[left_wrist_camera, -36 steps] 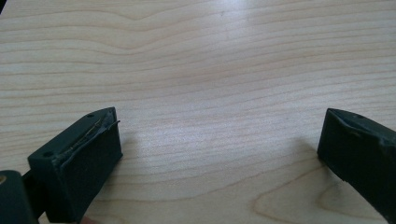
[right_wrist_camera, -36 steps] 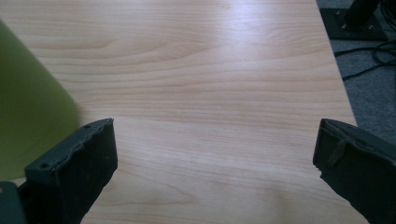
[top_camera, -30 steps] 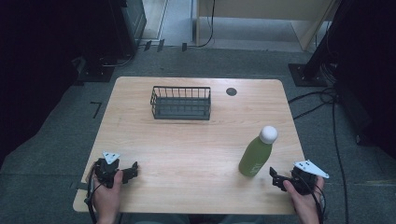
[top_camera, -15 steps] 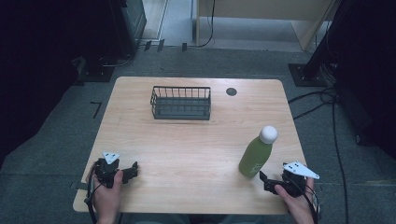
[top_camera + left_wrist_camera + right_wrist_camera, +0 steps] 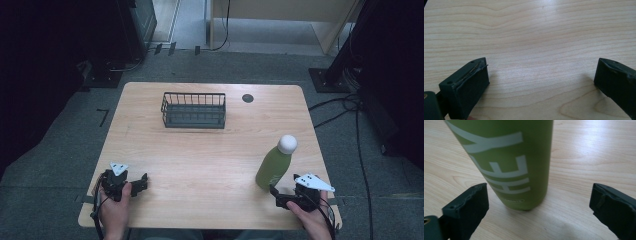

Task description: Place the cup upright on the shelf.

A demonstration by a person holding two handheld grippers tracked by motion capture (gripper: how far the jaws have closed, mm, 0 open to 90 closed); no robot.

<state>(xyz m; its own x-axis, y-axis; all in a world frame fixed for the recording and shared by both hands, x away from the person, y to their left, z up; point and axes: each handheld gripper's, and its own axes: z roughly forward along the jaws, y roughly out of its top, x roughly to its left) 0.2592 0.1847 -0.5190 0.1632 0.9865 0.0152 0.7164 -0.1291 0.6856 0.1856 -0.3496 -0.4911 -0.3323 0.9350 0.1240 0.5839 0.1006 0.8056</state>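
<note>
Both pairs of jaws parted, nothing pressed between either. Two grippers at the near edge of one wooden table point(image 5: 210, 165): left gripper point(image 5: 141, 183) at about 7 o'clock, held in one hand point(image 5: 116, 210); right gripper point(image 5: 276, 196) at about 5 o'clock, held in the other hand point(image 5: 311, 217). In the left gripper view, left gripper point(image 5: 541, 82) wide over bare wood grain. In the right gripper view, right gripper point(image 5: 539, 202) with jaws standing either side of the foot of one green bottle point(image 5: 506, 162), pads clear of it, pale lettering across its wall; jaws just drawn in a little from their widest, bottle ahead of them and not gripped.

Bottle point(image 5: 274, 165) upright at 4 o'clock on the table, one white cap point(image 5: 287, 144) on top, base just beyond the right jaw tips. Farther off, toward 12 o'clock, one dark wire basket point(image 5: 193, 110), well apart from the bottle. Beyond it at 1 o'clock, one round dark grommet point(image 5: 247, 98) near the far edge.

Against a second ago: right gripper shifted leftward, from off to the bottle's right to directly in front of its base. Left gripper unmoved. Bottle and basket as before.
</note>
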